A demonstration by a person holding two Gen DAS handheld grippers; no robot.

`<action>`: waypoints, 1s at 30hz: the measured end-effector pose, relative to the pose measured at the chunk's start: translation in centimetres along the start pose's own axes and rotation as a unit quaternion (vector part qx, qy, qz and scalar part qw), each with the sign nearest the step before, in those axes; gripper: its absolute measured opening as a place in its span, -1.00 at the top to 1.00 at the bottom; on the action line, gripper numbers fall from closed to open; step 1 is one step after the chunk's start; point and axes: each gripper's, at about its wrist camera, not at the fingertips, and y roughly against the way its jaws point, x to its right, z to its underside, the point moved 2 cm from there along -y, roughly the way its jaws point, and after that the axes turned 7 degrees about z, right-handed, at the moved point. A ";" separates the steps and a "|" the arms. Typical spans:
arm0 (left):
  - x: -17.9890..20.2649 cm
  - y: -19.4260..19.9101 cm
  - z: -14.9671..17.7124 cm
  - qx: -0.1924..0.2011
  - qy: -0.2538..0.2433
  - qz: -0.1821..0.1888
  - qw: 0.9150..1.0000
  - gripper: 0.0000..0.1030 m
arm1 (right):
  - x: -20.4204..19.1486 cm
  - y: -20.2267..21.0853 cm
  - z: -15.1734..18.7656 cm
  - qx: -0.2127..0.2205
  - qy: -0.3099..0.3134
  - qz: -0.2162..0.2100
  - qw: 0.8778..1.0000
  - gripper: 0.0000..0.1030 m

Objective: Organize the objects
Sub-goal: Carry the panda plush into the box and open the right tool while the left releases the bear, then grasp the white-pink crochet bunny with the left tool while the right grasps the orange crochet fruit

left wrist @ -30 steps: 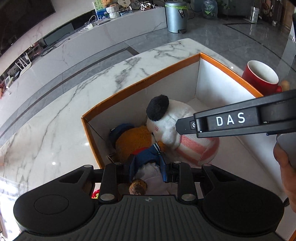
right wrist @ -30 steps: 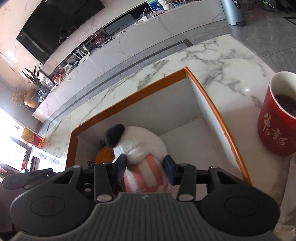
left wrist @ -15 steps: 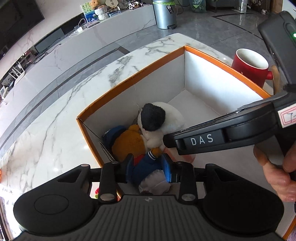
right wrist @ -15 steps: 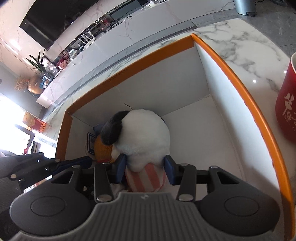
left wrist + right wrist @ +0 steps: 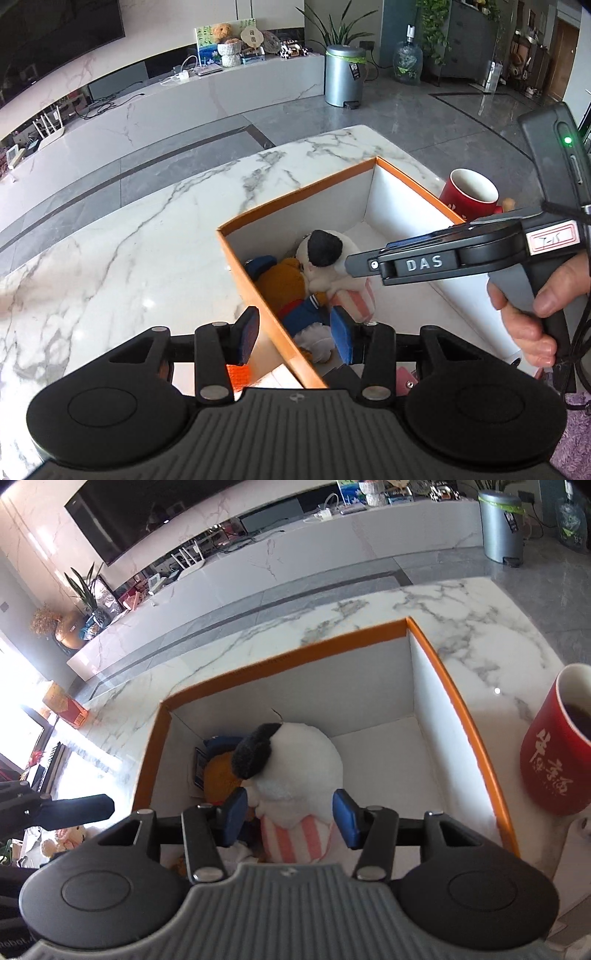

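Both our grippers spread wide, nothing held. Left gripper (image 5: 294,334) straddles orange box (image 5: 258,273) near-left wall, one finger outside, one inside. Right gripper (image 5: 291,821) hangs over box w/ panda plush (image 5: 303,764) between its fingers, not touching as far as we can tell. Panda lies inside box, left-centre, head toward far wall, striped end nearest right gripper; right one nearer. Count: 1 box, 1 panda, 1 orange bear plush (image 5: 282,278) w/ blue clothes beside it, 1 red mug (image 5: 557,753) outside on marble table (image 5: 129,258). Our guess: back off next.
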 end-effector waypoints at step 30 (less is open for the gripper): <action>-20.3 6.1 15.4 -0.011 0.254 -0.133 0.958 -0.48 | -20.3 -2.4 4.9 -0.076 0.342 0.022 0.936 0.19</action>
